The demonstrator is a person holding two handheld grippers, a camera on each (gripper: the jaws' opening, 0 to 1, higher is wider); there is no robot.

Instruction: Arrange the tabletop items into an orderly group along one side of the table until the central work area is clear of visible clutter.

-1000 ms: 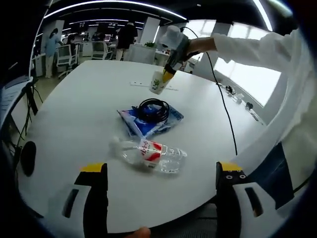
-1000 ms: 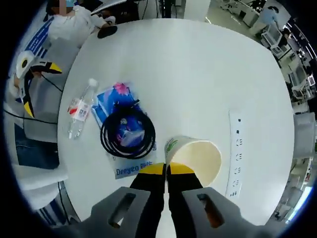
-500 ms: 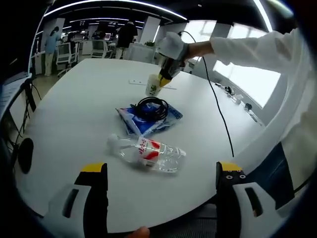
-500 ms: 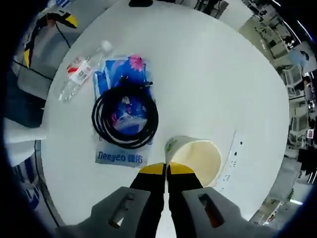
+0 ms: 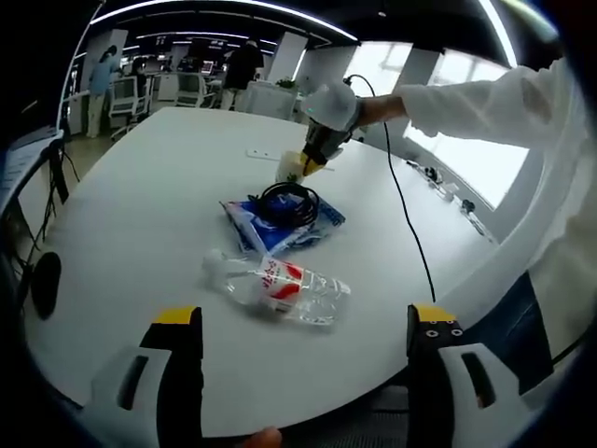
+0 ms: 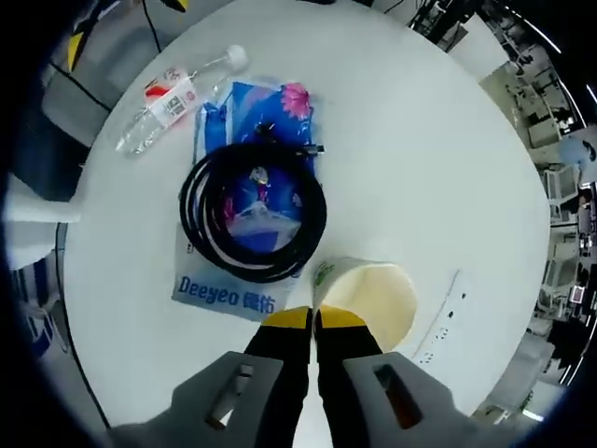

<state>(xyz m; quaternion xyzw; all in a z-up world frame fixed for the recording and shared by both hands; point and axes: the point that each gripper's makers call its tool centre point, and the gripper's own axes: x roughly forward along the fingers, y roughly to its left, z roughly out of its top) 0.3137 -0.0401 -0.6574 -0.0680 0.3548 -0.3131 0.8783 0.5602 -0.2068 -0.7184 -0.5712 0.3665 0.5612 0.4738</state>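
Right gripper [image 6: 313, 319]: jaws closed on the rim of the paper cup [image 6: 368, 294], pinching the near wall; cup mouth faces the camera, empty inside. In the left gripper view the same cup [image 5: 290, 166] hangs from that gripper just past the cable, above the table [image 5: 140, 187].

Change over the last second: the cup has been carried inward from near the power strip [image 6: 441, 329] toward the blue packet [image 6: 244, 201]. It now sits just beside the coiled black cable [image 6: 252, 210], which lies on top of the packet. Packet, cable and water bottle [image 6: 168, 98] have not moved on the table; only the views have swung.

Left gripper [image 5: 304, 327]: jaws wide apart, holding nothing, hovering low at the near table edge with the bottle [image 5: 280, 287] lying on its side just ahead.

Judgement: the cup is being brought to join the packet and cable, so the group appears to be forming around that pile. Cup not yet set down. Bottle is still loose, apart from the pile, and looks like the left gripper's next pick. It may roll when nudged.
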